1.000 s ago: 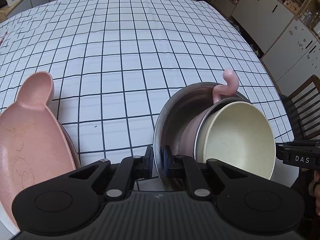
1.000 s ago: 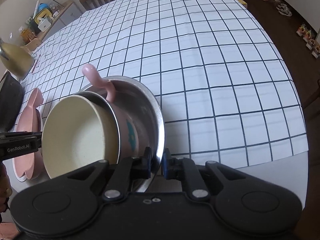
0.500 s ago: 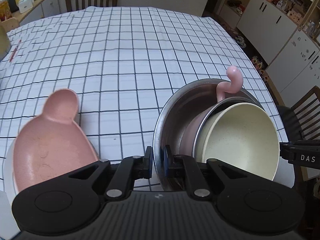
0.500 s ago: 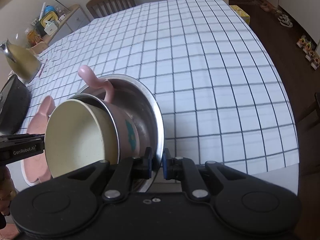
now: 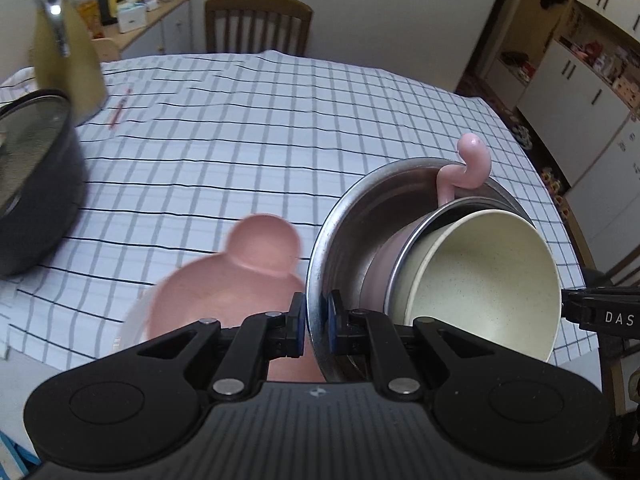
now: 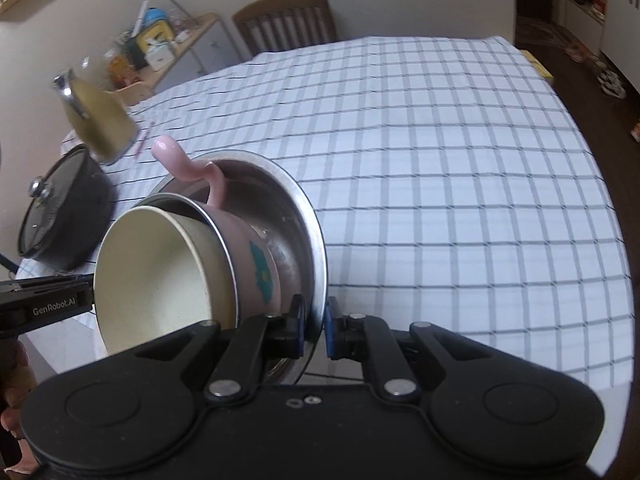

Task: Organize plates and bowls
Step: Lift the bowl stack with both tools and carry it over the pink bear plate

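Note:
A steel bowl [image 5: 360,216] is held tilted in the air above the checked table. Inside it nest a pink cup [image 5: 380,252] with a curled handle [image 5: 468,164] and a cream bowl [image 5: 488,276]. My left gripper [image 5: 314,320] is shut on the steel bowl's rim. My right gripper [image 6: 314,328] is shut on the opposite rim of the steel bowl [image 6: 288,216], with the pink cup [image 6: 256,268] and cream bowl [image 6: 156,276] beside it. A pink bear-shaped plate [image 5: 240,272] on a white plate [image 5: 134,316] lies on the table below left.
A black pot with a glass lid [image 5: 28,188] stands at the table's left, also in the right wrist view [image 6: 64,224]. A yellow-green kettle [image 5: 68,60] stands behind it. A wooden chair [image 5: 258,24] and a cluttered sideboard [image 5: 132,12] are beyond the table. White cabinets [image 5: 592,92] stand right.
Both grippers have lifted the nested bowl stack higher and pulled back; the pink plate has slid toward the middle of the left view, and the pot and kettle have come into sight.

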A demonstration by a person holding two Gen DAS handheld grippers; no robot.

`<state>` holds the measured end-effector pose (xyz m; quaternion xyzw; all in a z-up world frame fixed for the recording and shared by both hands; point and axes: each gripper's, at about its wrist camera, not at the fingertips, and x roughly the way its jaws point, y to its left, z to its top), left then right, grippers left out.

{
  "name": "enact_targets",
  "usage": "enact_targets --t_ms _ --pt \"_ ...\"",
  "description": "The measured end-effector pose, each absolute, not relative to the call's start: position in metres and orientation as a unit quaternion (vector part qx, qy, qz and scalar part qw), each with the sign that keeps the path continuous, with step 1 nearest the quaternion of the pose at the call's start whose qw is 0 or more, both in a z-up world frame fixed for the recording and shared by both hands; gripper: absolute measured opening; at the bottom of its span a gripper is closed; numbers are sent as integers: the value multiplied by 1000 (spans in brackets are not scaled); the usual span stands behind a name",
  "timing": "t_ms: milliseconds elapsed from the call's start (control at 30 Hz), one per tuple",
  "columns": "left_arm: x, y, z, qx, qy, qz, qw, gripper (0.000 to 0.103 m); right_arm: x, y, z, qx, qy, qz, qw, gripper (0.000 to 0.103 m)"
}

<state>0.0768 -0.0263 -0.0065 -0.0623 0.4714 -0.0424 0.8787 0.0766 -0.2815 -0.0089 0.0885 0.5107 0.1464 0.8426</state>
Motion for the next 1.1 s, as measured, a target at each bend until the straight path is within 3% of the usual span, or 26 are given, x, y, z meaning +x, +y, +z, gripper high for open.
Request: enact_targets --t_ms 533,1100 --pt "52 77 -25 -97 492 42 864 9 98 -165 -29 43 538 216 814 10" --pt "52 88 -58 -108 527 50 841 10 91 -143 -61 27 578 211 788 11"
